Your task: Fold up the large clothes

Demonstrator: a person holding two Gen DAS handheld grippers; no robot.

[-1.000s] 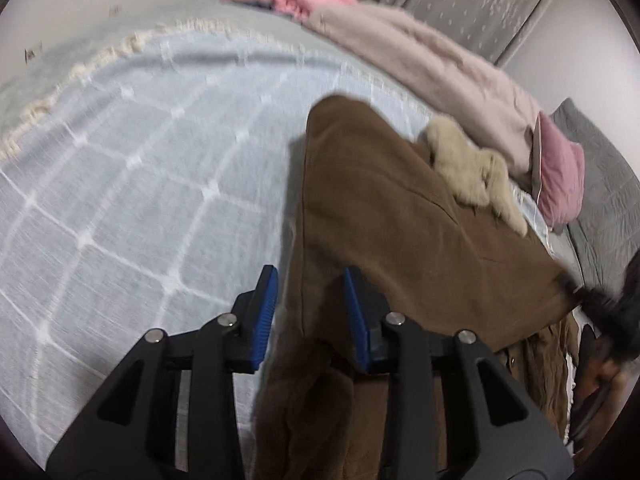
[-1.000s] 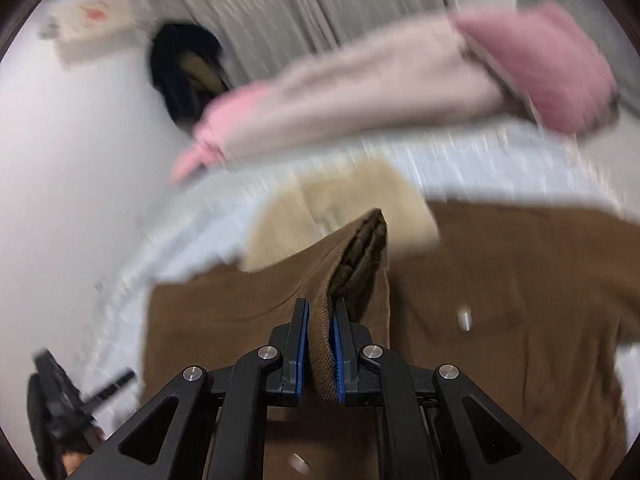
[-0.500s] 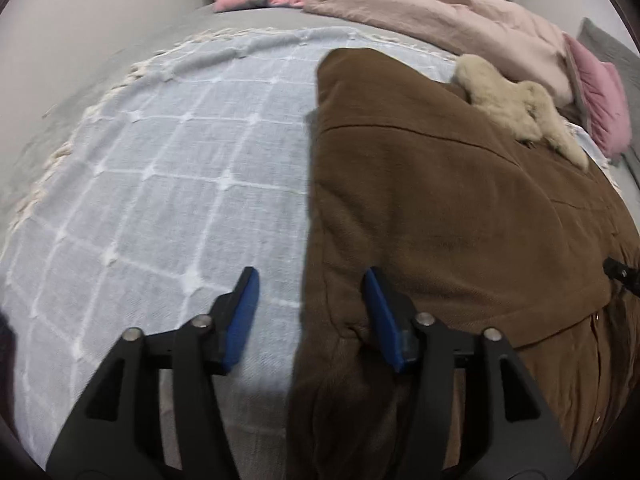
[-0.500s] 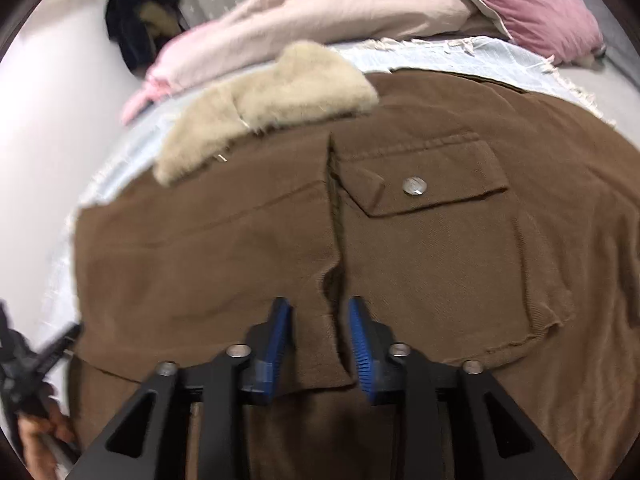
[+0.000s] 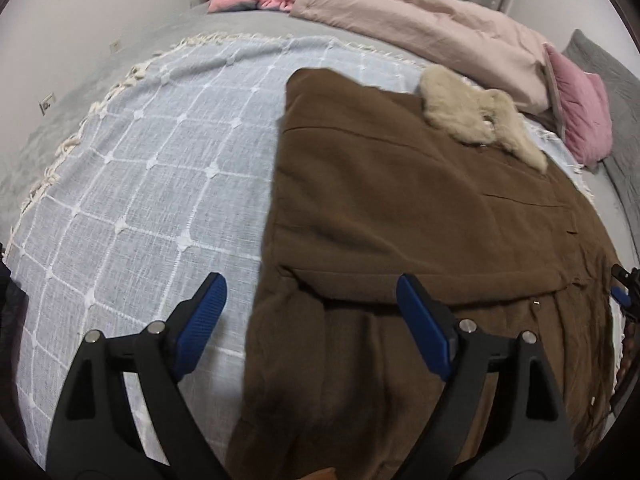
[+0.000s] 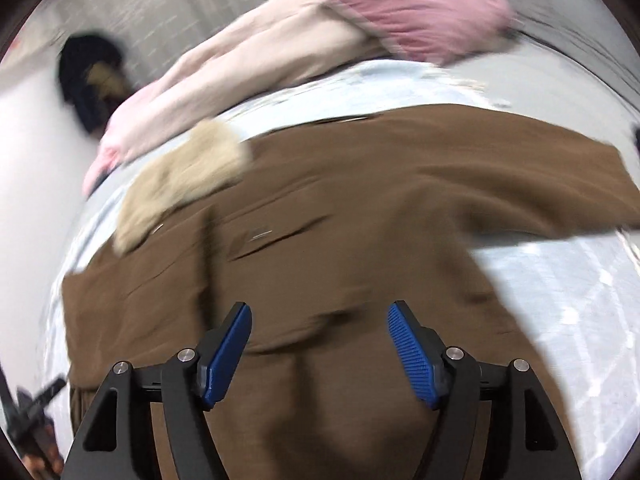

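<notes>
The brown coat point(image 5: 420, 216) lay flat on the blue checked blanket point(image 5: 160, 152) on the bed. Its tan fur collar point(image 5: 476, 116) sat far ahead of the left gripper point(image 5: 312, 320), near a heap of pink bedding point(image 5: 432, 28).

The left gripper was wide open and held nothing. Its left finger hung over the blanket and its right finger hung over the coat, so the coat's side edge ran between them. A folded flap of the coat ended just ahead of the fingers.

The right gripper point(image 6: 320, 344) was wide open too, with nothing in it. It hung over the lower part of the coat. That picture was blurry, so small things were hard to see. One sleeve point(image 6: 520, 184) stretched out ahead and to the right of it.

The next fold would likely go best if each gripper bit only the cloth it meant to move. The left one should come down on the coat's edge and not catch the blanket below. Both should lift together, so the coat stays flat and does not bunch. That sleeve probably needed tucking in first.
</notes>
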